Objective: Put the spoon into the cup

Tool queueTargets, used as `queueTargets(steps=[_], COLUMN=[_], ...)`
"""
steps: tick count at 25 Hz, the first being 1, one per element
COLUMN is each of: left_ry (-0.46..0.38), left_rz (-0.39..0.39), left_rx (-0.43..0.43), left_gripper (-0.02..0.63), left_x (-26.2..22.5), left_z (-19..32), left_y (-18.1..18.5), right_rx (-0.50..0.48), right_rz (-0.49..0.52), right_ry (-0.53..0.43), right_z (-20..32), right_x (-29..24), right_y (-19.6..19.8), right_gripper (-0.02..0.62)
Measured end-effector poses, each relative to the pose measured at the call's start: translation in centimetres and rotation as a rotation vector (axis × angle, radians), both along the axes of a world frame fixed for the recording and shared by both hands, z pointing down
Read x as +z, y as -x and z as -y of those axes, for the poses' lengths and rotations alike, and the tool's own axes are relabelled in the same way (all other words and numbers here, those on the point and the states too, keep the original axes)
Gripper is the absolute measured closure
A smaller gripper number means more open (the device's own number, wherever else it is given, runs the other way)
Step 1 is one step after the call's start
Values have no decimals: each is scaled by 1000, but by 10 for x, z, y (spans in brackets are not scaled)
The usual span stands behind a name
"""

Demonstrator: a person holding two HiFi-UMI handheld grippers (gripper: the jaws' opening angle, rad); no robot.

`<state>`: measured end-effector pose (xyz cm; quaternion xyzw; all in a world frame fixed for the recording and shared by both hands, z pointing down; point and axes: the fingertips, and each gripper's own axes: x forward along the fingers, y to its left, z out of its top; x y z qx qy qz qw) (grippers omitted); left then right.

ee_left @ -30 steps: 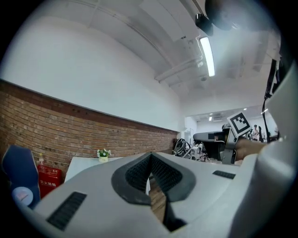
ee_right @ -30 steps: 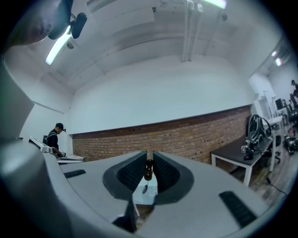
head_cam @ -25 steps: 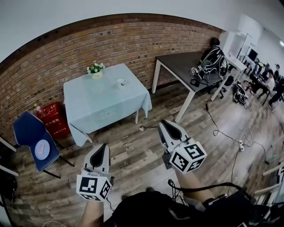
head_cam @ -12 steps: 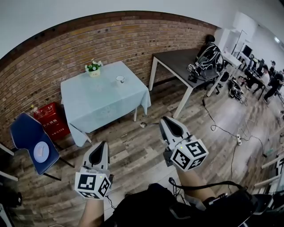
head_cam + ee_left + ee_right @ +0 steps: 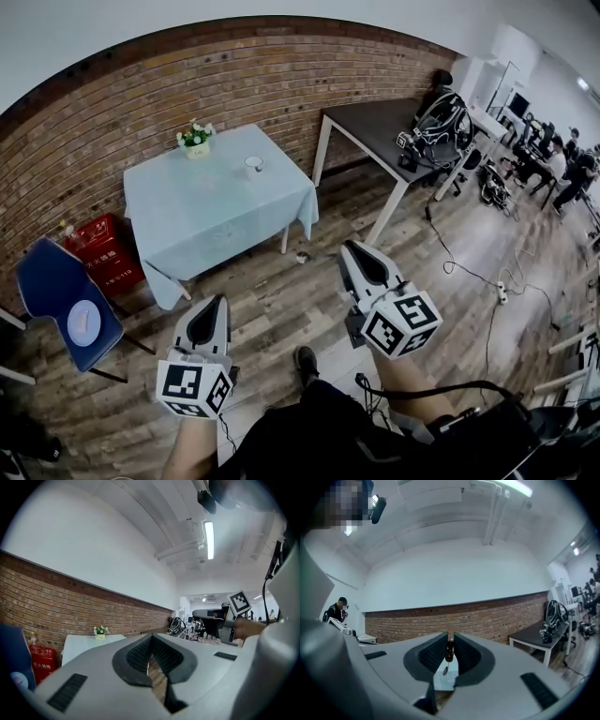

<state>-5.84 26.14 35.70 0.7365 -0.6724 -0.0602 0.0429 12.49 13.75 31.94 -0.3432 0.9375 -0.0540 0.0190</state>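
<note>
1. Left hand-held gripper point(image 5: 151, 637): jaws together, empty.
2. Cup point(image 5: 254, 169) sits on the distant counter point(image 5: 187, 230).
3. Right hand-held gripper point(image 5: 449, 635) is clamped on the spoon point(image 5: 449, 651) by its dark handle, bowl dangling (likely light, stiff, slick; the handle end suits).

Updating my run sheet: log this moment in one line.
right hand-held gripper: shut on spoon | left hand-held gripper: shut, empty | cup: on table, ahead
</note>
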Motion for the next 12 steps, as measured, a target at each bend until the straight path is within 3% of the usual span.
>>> queueTargets(steps=[12], left_ry=[10], left_rz=[-14], left_rx=[-50], left_gripper=[597], left_x=[-4], left_z=[82], left_y=[23], right_rx=[-60], right_rz=[35], right_ry=[-7], right_z=[90], right_x=[1], right_y=[22], right_gripper=[543])
